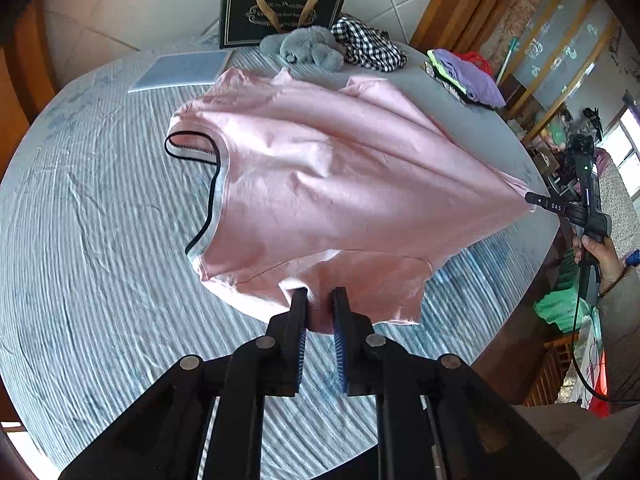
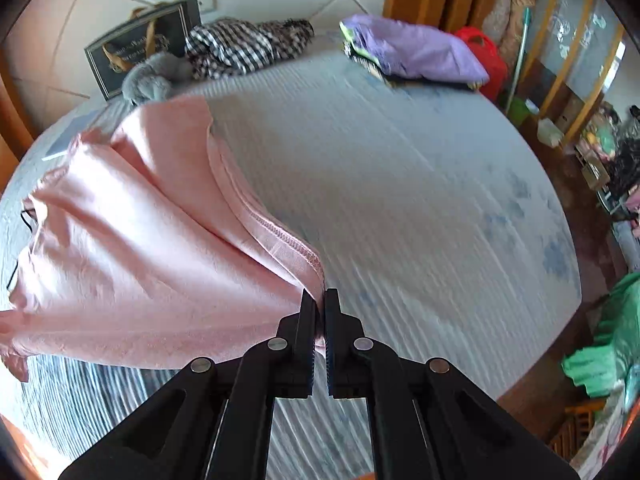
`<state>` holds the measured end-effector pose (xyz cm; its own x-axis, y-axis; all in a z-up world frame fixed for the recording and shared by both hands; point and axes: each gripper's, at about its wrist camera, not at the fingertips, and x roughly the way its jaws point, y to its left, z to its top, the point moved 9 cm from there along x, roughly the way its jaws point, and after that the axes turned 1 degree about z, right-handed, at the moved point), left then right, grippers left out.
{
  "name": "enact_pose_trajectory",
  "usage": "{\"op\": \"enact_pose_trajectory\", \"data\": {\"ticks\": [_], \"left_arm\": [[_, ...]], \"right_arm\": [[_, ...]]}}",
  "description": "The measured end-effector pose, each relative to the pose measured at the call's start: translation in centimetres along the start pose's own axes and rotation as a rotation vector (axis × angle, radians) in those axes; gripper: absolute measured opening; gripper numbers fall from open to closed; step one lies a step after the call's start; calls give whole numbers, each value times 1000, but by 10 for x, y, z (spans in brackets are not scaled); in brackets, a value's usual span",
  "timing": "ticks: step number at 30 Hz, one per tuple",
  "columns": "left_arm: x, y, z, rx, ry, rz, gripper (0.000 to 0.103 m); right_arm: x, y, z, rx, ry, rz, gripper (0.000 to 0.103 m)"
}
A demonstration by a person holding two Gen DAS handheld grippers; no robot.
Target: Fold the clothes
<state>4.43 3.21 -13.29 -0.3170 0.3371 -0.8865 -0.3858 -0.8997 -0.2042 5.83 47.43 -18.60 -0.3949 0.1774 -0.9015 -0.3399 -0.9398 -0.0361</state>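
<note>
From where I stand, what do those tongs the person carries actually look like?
Both are black plastic tongs: the left tongs and right tongs have angular linkage arms with round silver pivot pins and blue ribbed pads. The right handle bears white lettering, a green light and a black cable.

table (image 1: 80, 240): striped cloth | on it: pink shirt (image 1: 320, 184), gift bag (image 1: 280, 12), plush toy (image 1: 308, 48)

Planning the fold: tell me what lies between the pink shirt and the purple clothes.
Only bare striped sheet lies between pink shirt and purple clothes, in the right wrist view.
</note>
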Motion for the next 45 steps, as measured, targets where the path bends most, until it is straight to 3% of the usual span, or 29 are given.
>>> {"op": "enact_pose_trajectory", "data": {"ticks": [2, 4, 6, 7, 10, 14, 23, 30, 32, 34, 38, 40, 43, 44, 45], "left_arm": [[-4, 4, -1, 3, -1, 18, 19], [-20, 11, 10, -11, -45, 17, 28], [-37, 23, 29, -31, -117, 50, 53], [-44, 30, 40, -42, -151, 70, 55], [-42, 55, 80, -88, -214, 108, 55], [-9, 96, 137, -147, -223, 150, 55], [98, 136, 216, -174, -115, 222, 55], [159, 125, 259, -83, -75, 182, 55], [176, 121, 272, -60, -60, 165, 55], [192, 121, 282, -44, -47, 163, 55], [221, 117, 289, -41, -3, 137, 55], [233, 113, 287, -27, 22, 145, 55], [236, 104, 284, 32, 2, 197, 52], [236, 102, 283, 51, -2, 216, 44], [236, 99, 281, 62, -2, 223, 20]], "right_arm": [[6, -6, -16, 12, 30, -13, 9], [2, -6, -17, 3, 23, -22, 17], [-13, -1, -4, -16, -25, -4, 33], [-21, 3, 8, -28, -58, 6, 44], [-33, 23, 50, -64, -130, 60, 47], [-20, 63, 113, -119, -155, 174, 47], [72, 134, 215, -288, -52, 287, 47], [125, 150, 234, -275, 34, 328, 48], [133, 153, 235, -273, 55, 346, 53], [138, 158, 236, -292, 58, 349, 65], [150, 167, 240, -316, 68, 353, 70], [158, 172, 245, -320, 71, 351, 73], [168, 180, 250, -324, 64, 336, 88], [172, 182, 251, -326, 65, 324, 88], [177, 184, 250, -322, 72, 318, 88]]}}
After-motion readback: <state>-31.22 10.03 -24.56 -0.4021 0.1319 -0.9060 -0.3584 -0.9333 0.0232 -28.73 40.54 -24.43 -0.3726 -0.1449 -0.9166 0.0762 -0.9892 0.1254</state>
